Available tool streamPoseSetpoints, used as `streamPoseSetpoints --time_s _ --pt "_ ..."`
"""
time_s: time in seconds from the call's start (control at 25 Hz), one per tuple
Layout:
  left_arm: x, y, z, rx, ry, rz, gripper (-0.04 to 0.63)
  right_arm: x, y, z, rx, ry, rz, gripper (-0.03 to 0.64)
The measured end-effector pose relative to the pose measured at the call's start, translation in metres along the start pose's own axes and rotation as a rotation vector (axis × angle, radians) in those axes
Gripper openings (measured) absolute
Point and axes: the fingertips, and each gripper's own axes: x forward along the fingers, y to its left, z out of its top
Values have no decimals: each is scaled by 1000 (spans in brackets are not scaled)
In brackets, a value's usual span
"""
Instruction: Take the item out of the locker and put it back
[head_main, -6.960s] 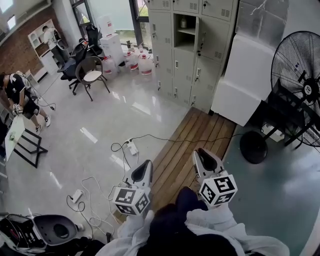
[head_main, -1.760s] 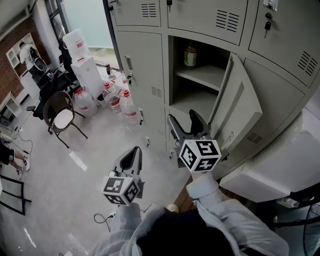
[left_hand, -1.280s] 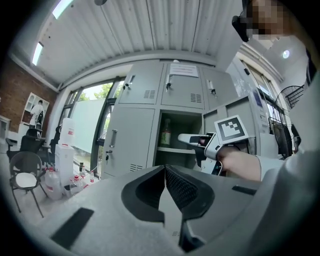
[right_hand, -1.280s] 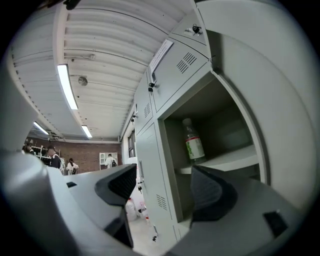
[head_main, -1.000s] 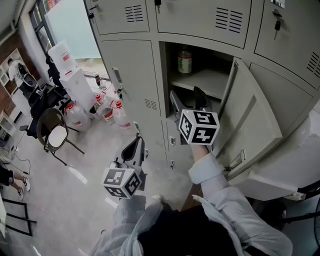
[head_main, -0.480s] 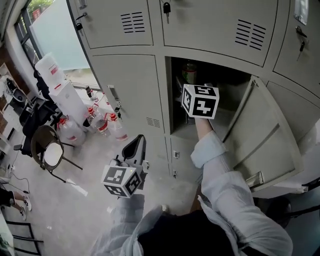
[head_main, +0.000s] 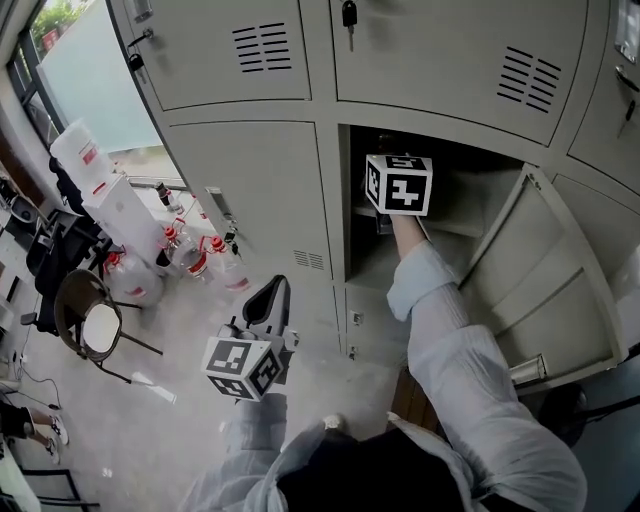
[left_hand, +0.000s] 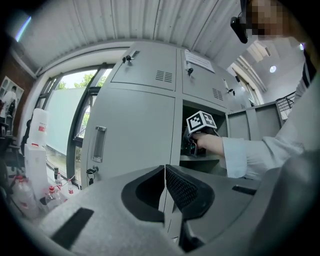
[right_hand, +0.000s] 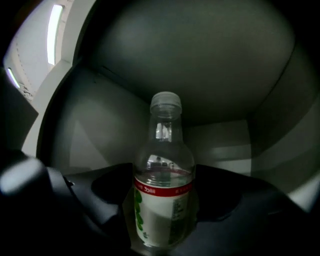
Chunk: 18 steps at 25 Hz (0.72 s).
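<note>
grey locker (head_main: 545, 280), red-banded clear bottle (right_hand: 161, 197)

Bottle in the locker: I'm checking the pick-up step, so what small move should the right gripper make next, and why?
Probably close the right gripper on the bottle. Its jaws have just been opening and now stand either side of the upright bottle's labelled body, with no pad seen pressing it, so a squeeze should secure it before lifting it out of the locker.

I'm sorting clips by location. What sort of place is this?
Likely a workplace locker area, perhaps a workshop: a bank of grey metal lockers, water jugs on the floor, a chair nearby.
</note>
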Motion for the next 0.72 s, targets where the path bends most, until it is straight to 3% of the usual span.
streamPoseSetpoints --time_s 0.12,0.24,0.72 --pt "1 3 -4 -3 9 -6 12 5 -2 -6 -6 17 -11 374" --pt "-1 6 -10 -10 21 -6 12 6 -2 -9 -4 32 -10 320" --pt "-9 -2 -10 -11 7 -5 12 -15 10 0 63 22 65 311"
